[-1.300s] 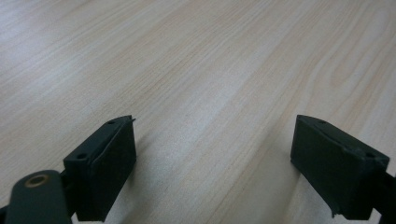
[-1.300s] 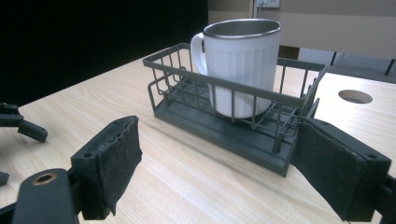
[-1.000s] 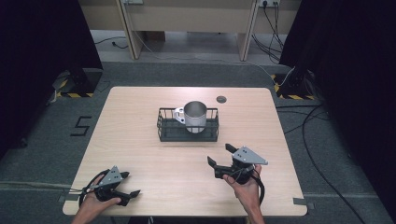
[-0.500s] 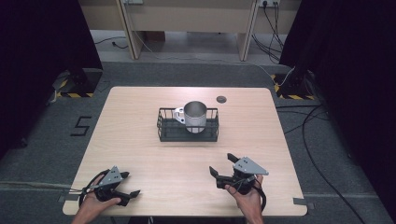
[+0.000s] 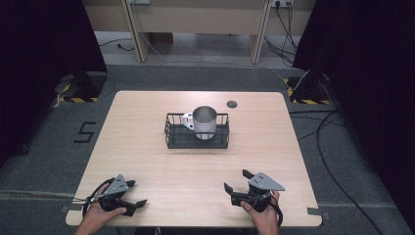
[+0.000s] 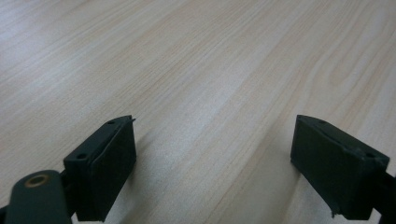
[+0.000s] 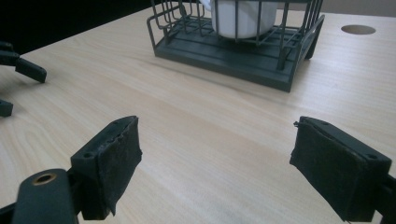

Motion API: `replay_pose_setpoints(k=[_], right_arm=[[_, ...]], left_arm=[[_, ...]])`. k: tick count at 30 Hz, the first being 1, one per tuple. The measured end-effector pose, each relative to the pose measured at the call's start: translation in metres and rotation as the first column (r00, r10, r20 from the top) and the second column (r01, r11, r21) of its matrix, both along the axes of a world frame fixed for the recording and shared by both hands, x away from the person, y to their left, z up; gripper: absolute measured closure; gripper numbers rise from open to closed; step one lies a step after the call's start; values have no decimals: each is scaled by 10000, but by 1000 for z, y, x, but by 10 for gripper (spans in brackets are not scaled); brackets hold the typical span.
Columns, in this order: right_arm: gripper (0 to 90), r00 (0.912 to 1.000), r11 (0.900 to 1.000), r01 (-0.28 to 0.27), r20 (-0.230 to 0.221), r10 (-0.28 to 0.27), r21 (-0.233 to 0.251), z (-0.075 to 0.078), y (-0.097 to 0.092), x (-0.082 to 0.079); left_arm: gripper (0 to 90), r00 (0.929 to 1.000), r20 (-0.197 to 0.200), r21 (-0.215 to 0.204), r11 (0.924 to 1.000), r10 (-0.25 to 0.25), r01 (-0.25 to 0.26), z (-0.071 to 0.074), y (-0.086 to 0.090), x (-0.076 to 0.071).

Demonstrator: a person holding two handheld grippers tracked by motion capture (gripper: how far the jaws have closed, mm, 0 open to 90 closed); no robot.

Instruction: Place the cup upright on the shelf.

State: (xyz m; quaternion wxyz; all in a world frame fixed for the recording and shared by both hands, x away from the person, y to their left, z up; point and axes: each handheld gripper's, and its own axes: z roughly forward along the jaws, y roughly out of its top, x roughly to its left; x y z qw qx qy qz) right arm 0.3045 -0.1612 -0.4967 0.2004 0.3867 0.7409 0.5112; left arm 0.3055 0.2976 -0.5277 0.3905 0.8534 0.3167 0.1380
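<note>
Pale wood table (image 5: pixel 147 147) — grey floor (image 5: pixel 54 161)

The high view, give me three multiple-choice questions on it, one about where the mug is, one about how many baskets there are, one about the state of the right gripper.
1. Where does the mug stand?
A. Inside the wire basket
B. On bare table beside the basket
C. Between the right gripper's jaws

2. How many wire baskets are on the table?
A. One
B. Two
C. Three

3. How do the jaws of the right gripper stand?
A. Shut on the mug
B. Open, nothing between them
C. Shut on the basket's rim

Answers:
1 A, the basket's wires ring the mug on all sides.
2 A, a single dark basket sits mid-table.
3 B, the right gripper view shows only bare wood between the two pads.
</note>
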Motion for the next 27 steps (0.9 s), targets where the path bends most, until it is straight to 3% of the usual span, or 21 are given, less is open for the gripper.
replay_pose_setpoints(k=[13, 18, 27], right_arm=[[152, 9988, 9997, -31, -489, 19, -235, -12, -3, -12], [152, 9986, 9978, -37, -521, 3, -664, -12, -2, -19], [152, 9976, 9949, -72, -699, 1, -1004, -18, -6, -27]], left_arm=[[135, 10000, -9, 8, 10000, -9, 9, 0, 0, 0], [135, 10000, -8, 6, 10000, -14, 14, 0, 0, 0], [135, 10000, -14, 5, 10000, -11, 11, 0, 0, 0]])
